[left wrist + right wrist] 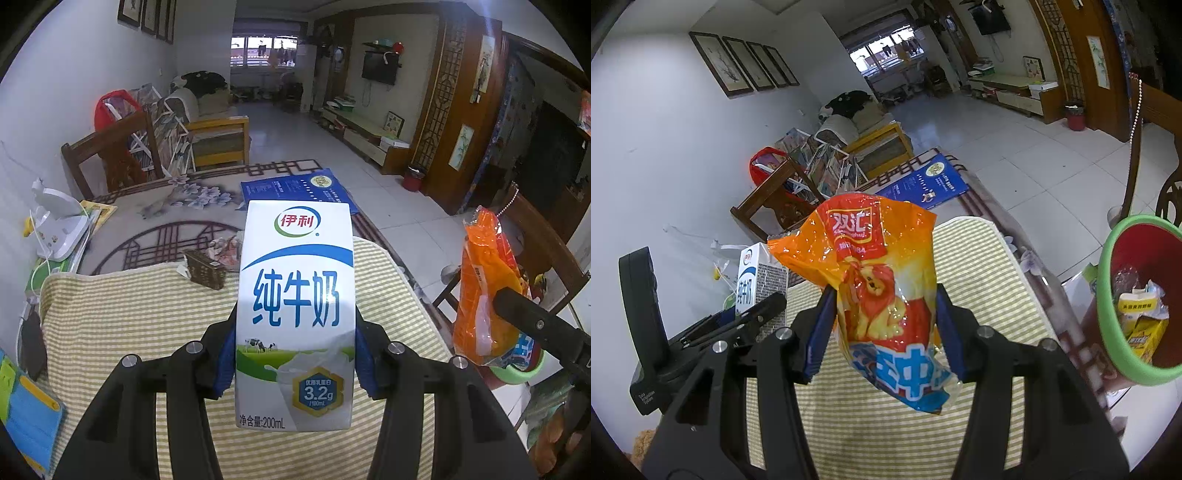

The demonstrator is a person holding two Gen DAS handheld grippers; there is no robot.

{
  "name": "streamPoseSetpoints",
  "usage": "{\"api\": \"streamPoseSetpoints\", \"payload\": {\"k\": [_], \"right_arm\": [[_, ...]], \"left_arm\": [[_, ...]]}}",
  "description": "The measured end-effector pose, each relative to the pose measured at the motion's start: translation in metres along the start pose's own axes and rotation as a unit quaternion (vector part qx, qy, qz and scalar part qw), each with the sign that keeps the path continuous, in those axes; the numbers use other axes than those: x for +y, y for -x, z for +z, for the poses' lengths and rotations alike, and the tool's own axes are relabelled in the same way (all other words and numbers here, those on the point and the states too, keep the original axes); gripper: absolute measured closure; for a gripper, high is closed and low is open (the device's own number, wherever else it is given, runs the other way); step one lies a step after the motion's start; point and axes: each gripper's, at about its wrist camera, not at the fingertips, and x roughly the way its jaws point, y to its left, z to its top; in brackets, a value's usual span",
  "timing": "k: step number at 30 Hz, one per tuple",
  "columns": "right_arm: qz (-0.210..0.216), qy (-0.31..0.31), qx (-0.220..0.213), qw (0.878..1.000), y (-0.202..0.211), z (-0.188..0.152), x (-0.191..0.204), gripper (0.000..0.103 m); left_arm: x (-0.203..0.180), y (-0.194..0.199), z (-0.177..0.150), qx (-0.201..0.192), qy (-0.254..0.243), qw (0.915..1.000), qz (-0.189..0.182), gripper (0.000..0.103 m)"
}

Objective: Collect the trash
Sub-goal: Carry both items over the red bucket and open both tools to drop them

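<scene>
Risk in the left wrist view is the milk carton (pixel 295 314) tipping: the left gripper (pixel 295 354) clamps it by its lower half only, so most of the tall carton stands above the pads and could lever out.

From the right wrist view, the right gripper (pixel 882 328) pinches a crinkly orange snack wrapper (pixel 875 280) whose slick film bulges above and below the jaws and may slide free. The green-rimmed bin (pixel 1108 295) sits to their right; a drop short of it lands on the striped cloth (pixel 979 258).

Right gripper (pixel 884 328) clamping orange snack wrapper (pixel 871 280), green-rimmed red bin (pixel 1108 306) at right, striped mat (pixel 990 288) below
</scene>
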Motion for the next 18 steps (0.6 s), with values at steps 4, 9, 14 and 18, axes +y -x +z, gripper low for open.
{"api": "streamPoseSetpoints", "payload": {"k": [4,9,14,18], "right_arm": [[0.009,0.002,0.003,1.000,0.004,0.008,-0.017,0.052],[0.019,0.005,0.006,1.000,0.009,0.015,-0.032,0.052],[0.026,0.003,0.005,1.000,0.018,0.019,-0.047,0.052],[0.029,-0.005,0.003,1.000,0.025,0.023,-0.060,0.052]], "left_arm": [[-0.019,-0.002,0.001,-0.001,0.000,1.0000,0.004,0.054],[-0.041,-0.001,0.001,-0.003,0.002,0.9999,0.010,0.054],[-0.059,0.000,0.002,-0.004,0.001,0.9999,0.016,0.054],[-0.075,0.000,0.003,-0.003,-0.006,0.9998,0.019,0.054]]}}
